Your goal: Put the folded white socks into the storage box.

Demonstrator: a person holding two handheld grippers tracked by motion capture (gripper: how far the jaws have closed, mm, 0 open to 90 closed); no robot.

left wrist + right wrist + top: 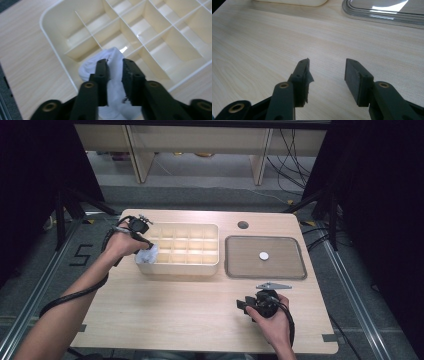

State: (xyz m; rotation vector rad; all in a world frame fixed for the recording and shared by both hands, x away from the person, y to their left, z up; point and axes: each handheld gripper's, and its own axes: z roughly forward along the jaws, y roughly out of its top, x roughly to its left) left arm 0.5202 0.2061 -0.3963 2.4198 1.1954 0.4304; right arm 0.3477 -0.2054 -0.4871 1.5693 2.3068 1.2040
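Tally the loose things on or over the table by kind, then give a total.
Cream divided box: 1
Grey tray: 1
White disc: 1
White cloth: 1
Total: 4

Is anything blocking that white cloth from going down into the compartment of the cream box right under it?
Nothing visible does. The left gripper pinches the white cloth over the near-left corner of the divided box. The compartments around it look bare; only the thin divider walls could catch the cloth's edges.
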